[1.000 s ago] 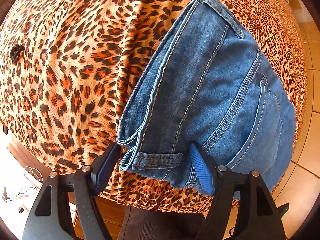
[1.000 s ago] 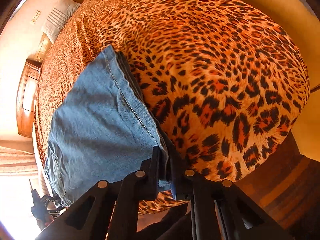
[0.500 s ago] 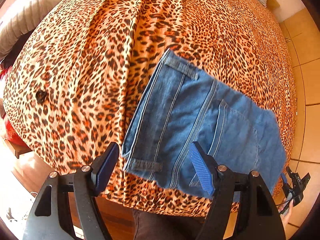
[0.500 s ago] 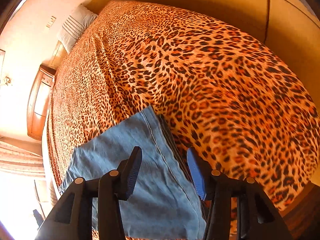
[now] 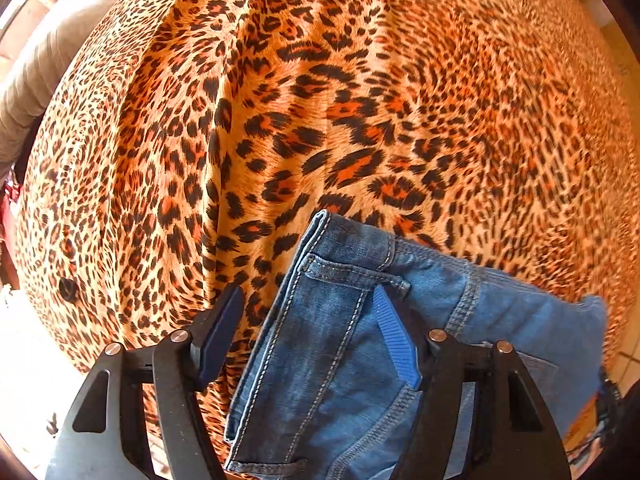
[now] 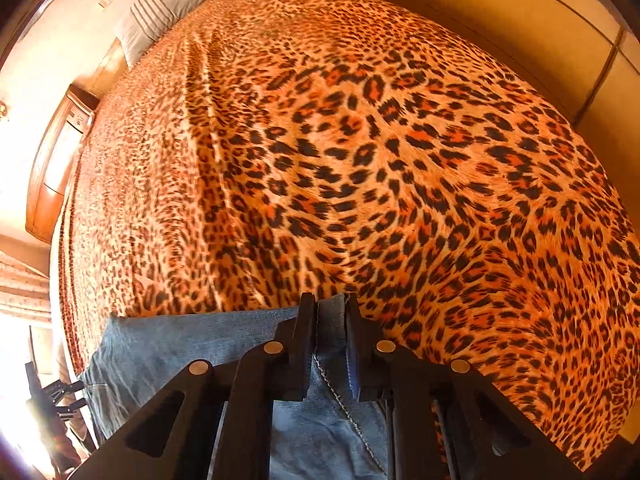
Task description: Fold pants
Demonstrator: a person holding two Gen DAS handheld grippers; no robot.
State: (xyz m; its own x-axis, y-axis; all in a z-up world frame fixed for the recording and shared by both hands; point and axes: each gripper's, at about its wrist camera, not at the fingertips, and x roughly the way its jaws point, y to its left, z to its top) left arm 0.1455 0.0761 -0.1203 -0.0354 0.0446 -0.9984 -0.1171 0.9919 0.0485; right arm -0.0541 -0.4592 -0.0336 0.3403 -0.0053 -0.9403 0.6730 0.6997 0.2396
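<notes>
Folded blue jeans [image 5: 340,344] lie near the front edge of a bed with a leopard-print cover [image 5: 360,100]. In the left wrist view the waistband and belt loops face me. My left gripper [image 5: 308,332] is open, its jaws wide, with the waistband corner between them. In the right wrist view the jeans [image 6: 180,344] show their plain leg side. My right gripper [image 6: 330,336] is shut on the jeans' hem edge, with a strip of denim pinched between its jaws.
A striped pillow [image 6: 160,12] lies at the head of the bed. A wooden nightstand [image 6: 60,168] stands at the left. Wardrobe doors [image 6: 520,12] line the far right. Tiled floor [image 5: 628,352] shows beside the bed.
My right gripper was shut on the hem, opened half a second ago, and is shut on the denim again. My left gripper stayed open and shifted over the waistband.
</notes>
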